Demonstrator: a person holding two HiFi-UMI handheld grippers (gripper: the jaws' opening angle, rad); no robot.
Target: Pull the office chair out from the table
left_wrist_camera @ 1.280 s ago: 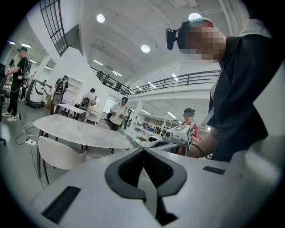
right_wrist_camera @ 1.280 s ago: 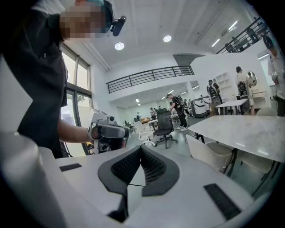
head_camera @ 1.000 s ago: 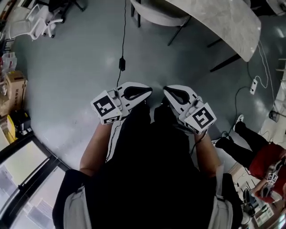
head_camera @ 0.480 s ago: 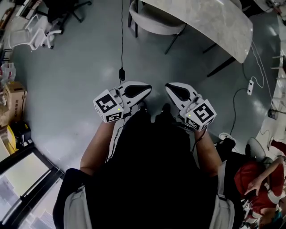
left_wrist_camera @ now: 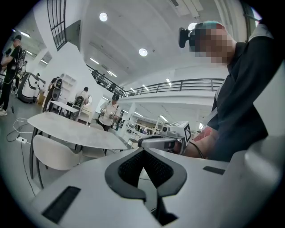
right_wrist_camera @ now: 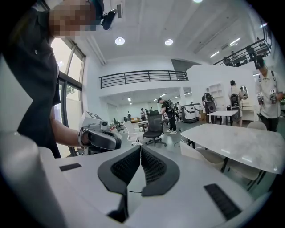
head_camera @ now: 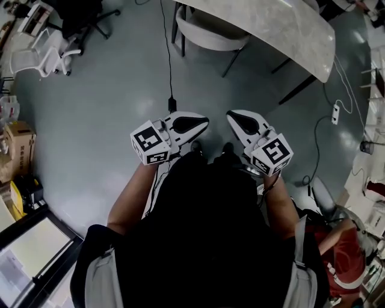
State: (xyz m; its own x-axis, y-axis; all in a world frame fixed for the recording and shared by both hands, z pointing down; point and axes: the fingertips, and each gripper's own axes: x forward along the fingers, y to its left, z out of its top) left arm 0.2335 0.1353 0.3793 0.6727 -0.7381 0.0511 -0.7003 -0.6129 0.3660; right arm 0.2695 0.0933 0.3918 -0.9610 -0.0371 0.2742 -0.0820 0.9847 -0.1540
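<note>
While the pale chair (head_camera: 207,33) sits tucked against the marble bench (head_camera: 289,30) at top centre of the head view, its seat partly under the bench edge, we stand well apart from it across grey floor (head_camera: 102,108). A black cable (head_camera: 166,54) runs down the floor just left of the chair to a small plug block (head_camera: 172,103) near us.

We hold both tongs side by side at frame centre, above our dark clothing. The left tongs (head_camera: 203,123) are clenched, pads meeting, w/ nothing btwn them. The right tongs (head_camera: 232,116) are likewise clenched & empty. Neither touches chair or bench.

Further out we see:
- a black swivel chair (head_camera: 84,12) & a white chair (head_camera: 42,51) in the upper left
- a cardboard box (head_camera: 18,141) at the left edge
- a power strip (head_camera: 334,114) on the floor at right
- a person in red (head_camera: 343,258) in the lower right corner
</note>
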